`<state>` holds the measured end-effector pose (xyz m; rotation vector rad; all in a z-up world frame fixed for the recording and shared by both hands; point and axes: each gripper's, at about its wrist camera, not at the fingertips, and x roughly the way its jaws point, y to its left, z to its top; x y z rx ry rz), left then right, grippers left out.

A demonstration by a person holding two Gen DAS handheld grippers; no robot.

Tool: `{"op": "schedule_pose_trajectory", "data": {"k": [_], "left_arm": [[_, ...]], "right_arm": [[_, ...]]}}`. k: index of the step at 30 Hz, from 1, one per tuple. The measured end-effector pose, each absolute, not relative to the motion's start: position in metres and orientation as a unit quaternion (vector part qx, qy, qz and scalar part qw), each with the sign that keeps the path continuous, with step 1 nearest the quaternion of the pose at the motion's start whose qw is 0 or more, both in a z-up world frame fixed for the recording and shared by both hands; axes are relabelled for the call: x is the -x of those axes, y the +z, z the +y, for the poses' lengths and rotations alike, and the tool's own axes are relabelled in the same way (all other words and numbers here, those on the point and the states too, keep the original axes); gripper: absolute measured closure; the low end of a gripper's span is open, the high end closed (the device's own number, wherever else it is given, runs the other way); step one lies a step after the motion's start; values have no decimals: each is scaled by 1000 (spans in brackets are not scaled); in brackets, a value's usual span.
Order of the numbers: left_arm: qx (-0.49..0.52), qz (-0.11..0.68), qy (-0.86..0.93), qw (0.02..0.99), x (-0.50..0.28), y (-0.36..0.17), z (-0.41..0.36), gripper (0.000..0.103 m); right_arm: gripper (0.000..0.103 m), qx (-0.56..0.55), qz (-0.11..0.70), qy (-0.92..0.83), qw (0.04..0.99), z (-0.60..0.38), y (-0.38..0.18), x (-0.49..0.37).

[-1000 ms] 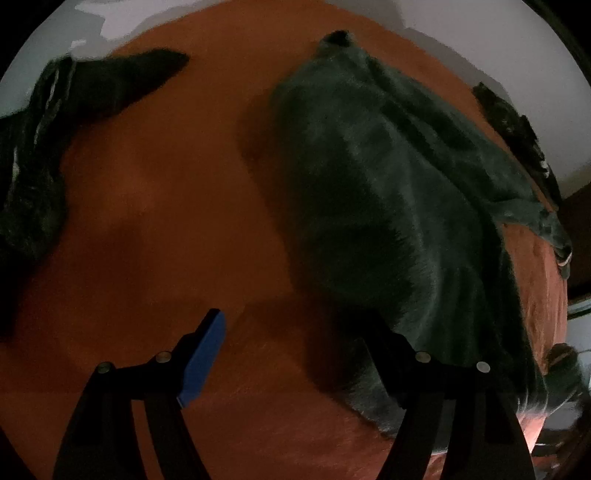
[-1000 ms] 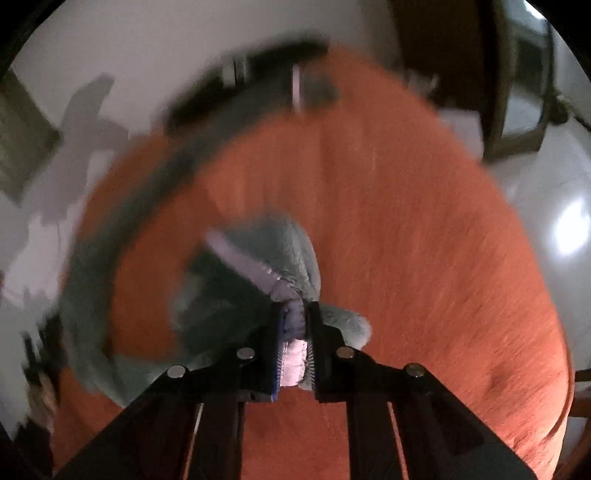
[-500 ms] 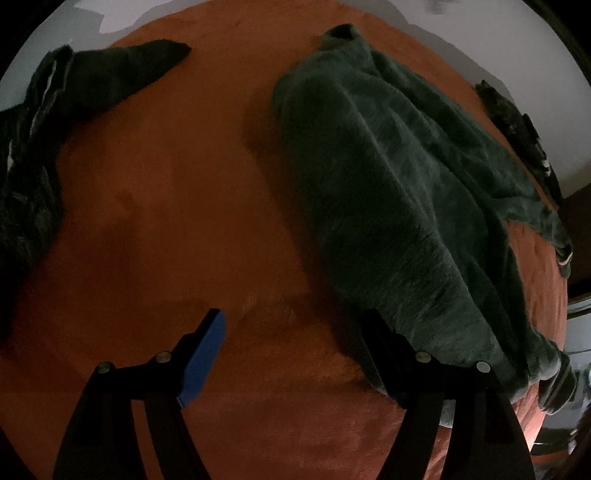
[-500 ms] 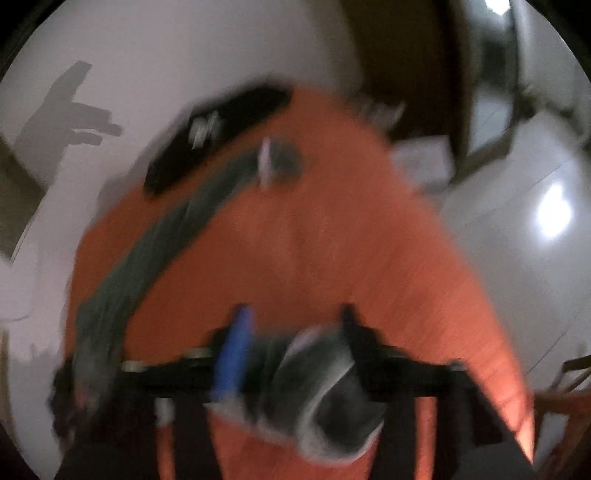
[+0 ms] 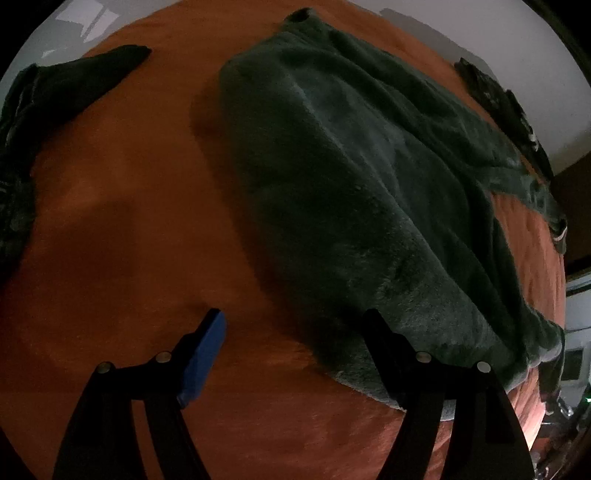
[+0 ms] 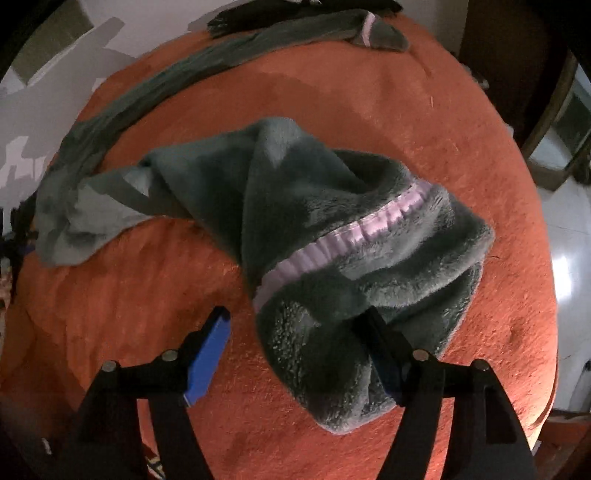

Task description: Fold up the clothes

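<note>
Released from the right gripper (image 6: 295,354) since a second ago is the lilac-trimmed cuff that was then pinched between its pads; the jaws are now spread wide, and the cuff end of the grey-green fleece garment (image 6: 332,229) is seen heaped on the orange bedcover (image 6: 461,129), doubled back on itself with the lilac band (image 6: 354,236) showing across the fold. One finger is touched or partly overlapped by the fleece, but nothing is gripped. A long thin part of the same garment is trailed away toward the far edge of the bed, where a second cuff (image 6: 380,35) lies.

From the left gripper (image 5: 295,354), likewise held open and empty, little change is noted: the broad body of the garment (image 5: 362,184) is spread to the right of the fingers, with its near hem under the right-hand finger. Darker clothes (image 5: 48,96) are left at the far left.

A limb appears to have been brought inward, so a fold is judged partly made; flattening and further folds are probably still needed.
</note>
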<state>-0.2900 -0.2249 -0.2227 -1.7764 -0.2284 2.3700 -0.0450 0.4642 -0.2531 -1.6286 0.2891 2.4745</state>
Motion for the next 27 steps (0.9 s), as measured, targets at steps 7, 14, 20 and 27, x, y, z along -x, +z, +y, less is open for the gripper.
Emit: {"op": "schedule_pose_trajectory", "data": {"k": [7,14,20,27], "left_arm": [[596,-86,794,82,285,-225,-229,26],[599,-87,792,76,276,-230,-225,26],[599,-78,794,75,266,-225,-217,26],[598,-65,795,76,255,-225,-211,26]], "right_arm": [[89,514,118,839,135,532,-222,109],[89,478,141,846,188,603,-190,175],[70,473,209,834,195,639,-196,189],[33,434,295,830,189,653,-204,151]]}}
